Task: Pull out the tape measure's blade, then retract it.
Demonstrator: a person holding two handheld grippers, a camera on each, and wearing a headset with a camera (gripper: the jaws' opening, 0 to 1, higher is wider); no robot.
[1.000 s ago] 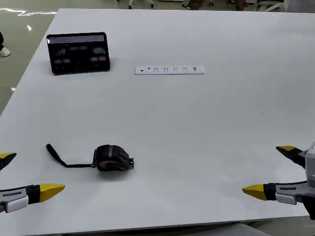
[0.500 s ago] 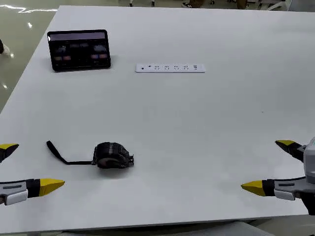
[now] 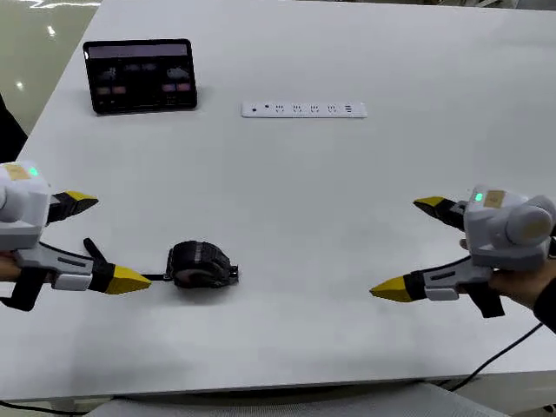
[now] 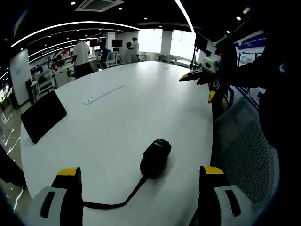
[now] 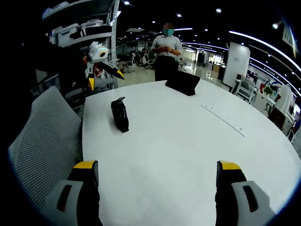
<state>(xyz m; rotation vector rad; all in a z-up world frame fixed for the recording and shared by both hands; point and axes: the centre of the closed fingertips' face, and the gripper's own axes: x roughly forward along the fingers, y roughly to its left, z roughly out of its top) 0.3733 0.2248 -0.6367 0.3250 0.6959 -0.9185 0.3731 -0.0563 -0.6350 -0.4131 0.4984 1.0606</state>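
**A:** Since a second ago we have brought both claws in from the lower corners of the head view. The left gripper (image 3: 113, 241) now sits at the left edge, mid-height, and the right gripper (image 3: 400, 248) has come in at the right. Our head has tipped too, so the shift in the background is the camera's.

**B:** Both claws are spread wide and carry nothing. The left one's lower tip is just beside the tape measure (image 3: 200, 265), not touching it. The right one is well apart from it.

**A:** The tape measure lies on the white table (image 3: 347, 191), lower left of centre in the head view. The tablet (image 3: 139, 74) and the power strip (image 3: 304, 109) are far off near the top.

**B:** Its long axis runs left to right across that frame. The strap (image 4: 113, 203) trails left, back toward our left claw, so we judge the blade mouth faces right — though the hook is too small to make out.

**A:** Then we should ease the left claw over the strap and close it across the case's flat sides. That pins the case.

**B:** After that we bring the right claw to the right end and pinch the hook. We should pull straight along that axis, not upward — or the case may twist.
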